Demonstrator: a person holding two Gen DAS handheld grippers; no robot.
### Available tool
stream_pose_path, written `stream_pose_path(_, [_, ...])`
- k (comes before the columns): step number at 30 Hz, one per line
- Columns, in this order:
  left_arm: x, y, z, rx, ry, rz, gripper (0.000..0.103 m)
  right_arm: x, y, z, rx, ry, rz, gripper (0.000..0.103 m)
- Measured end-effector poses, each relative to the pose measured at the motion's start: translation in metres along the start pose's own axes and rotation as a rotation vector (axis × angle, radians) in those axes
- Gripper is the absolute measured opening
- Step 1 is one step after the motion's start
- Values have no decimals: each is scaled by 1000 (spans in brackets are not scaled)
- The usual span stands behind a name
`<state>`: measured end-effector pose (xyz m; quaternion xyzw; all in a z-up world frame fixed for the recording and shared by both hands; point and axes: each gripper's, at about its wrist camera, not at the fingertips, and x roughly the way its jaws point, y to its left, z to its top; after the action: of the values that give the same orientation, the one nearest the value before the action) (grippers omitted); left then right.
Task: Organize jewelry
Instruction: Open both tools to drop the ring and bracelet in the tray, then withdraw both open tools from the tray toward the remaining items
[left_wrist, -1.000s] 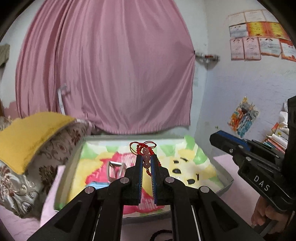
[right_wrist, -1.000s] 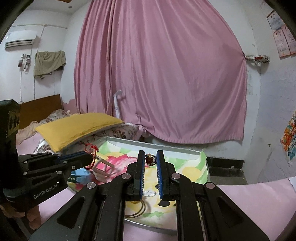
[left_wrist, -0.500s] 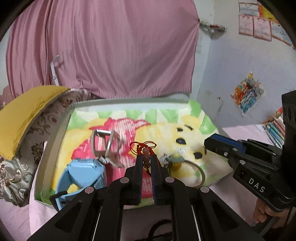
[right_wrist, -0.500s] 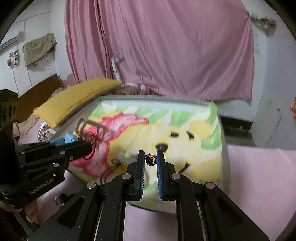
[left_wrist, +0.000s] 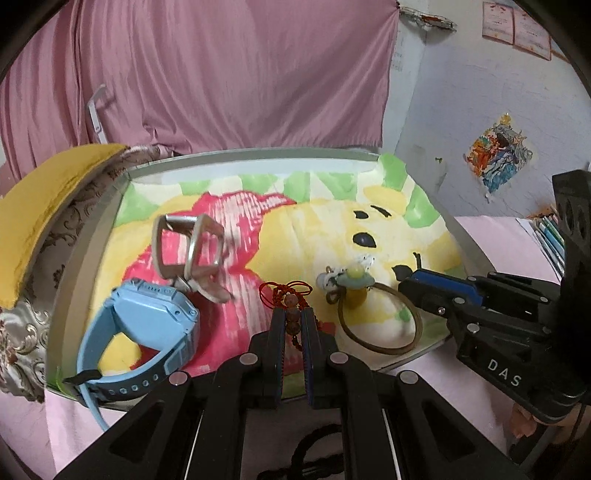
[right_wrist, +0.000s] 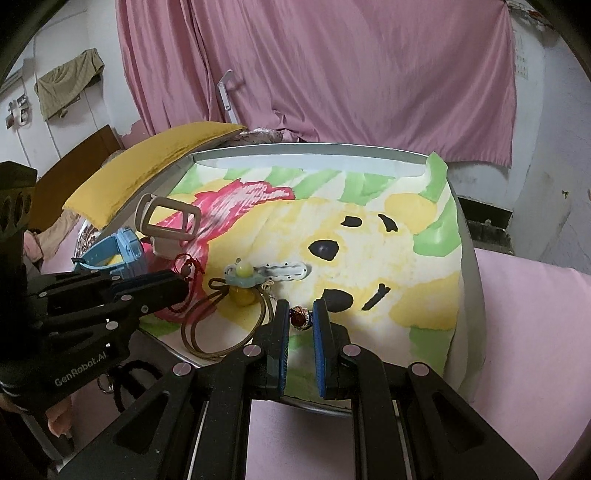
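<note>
My left gripper (left_wrist: 292, 314) is shut on a red beaded bracelet (left_wrist: 290, 301) with a knotted red cord, held just above the near edge of the tray (left_wrist: 258, 153). My right gripper (right_wrist: 301, 314) is shut on a small ring with a dark red stone (right_wrist: 300, 316), over the tray's front edge. Each gripper shows in the other's view: the right gripper (left_wrist: 413, 280), the left gripper (right_wrist: 177, 286). On the tray's bear-patterned cloth lie a blue watch (left_wrist: 147, 332), a beige buckle-like frame (left_wrist: 188, 247), a brown cord necklace with a yellow bead pendant (left_wrist: 354, 288) and a white hair clip (right_wrist: 280, 269).
The tray rests on a pink bedspread (right_wrist: 535, 314). A yellow pillow (left_wrist: 44, 195) lies at its left edge, a pink curtain (left_wrist: 221, 74) hangs behind. A black cord (right_wrist: 125, 373) lies on the bed by the tray's near left corner. A person's hand (left_wrist: 524, 424) holds the right gripper.
Both grippers have tipped downward and sunk toward the tray, so its contents now fill the views. Each keeps its hold: bracelet in the left, ring in the right.
</note>
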<state>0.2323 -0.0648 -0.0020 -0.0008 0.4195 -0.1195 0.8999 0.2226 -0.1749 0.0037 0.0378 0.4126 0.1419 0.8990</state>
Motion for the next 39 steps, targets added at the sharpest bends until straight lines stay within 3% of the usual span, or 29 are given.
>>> stream_pose_path(3, [0, 2, 0, -13, 3, -5, 8, -2, -2, 0, 9, -6, 3, 12])
stream_pose_path(7, [-7, 5, -1, -33, -27, -8, 8, -11, -1, -2, 12, -50, -3, 27])
stream_pose_path(11, [-18, 9, -2, -53, -74, -12, 10, -29, 2, -3, 7, -129, -18, 29])
stream_pose_path(15, [-37, 11, -5, -71, -147, -20, 26, -48, 4, -4, 10, -208, -39, 36])
stream_pose_path(17, [-47, 12, -7, -76, -192, -13, 28, -59, 4, -7, 16, -247, -42, 40])
stream_pose_path(20, [-63, 13, -11, -88, -257, 5, 38, -73, 6, -11, 21, -307, -45, 52])
stream_pose_path(22, [-75, 16, -15, -104, -304, 7, 56, -82, 8, -15, 25, -340, -44, 59])
stream_pose_path(25, [-90, 20, -22, -124, -362, 22, 64, -95, 12, -22, 25, -392, -39, 78])
stream_pose_path(27, [-98, 22, -26, -131, -383, 39, 69, -104, 15, -28, 27, -432, -41, 85])
stream_pose_path(31, [-115, 24, -38, -148, -445, 77, 93, -121, 23, -39, 10, -507, -60, 94])
stream_pose_path(33, [-124, 26, -45, -154, -475, 90, 100, -129, 27, -44, -2, -540, -69, 98])
stream_pose_path(39, [-142, 29, -64, -165, -510, 95, 102, -142, 34, -58, -23, -578, -64, 99])
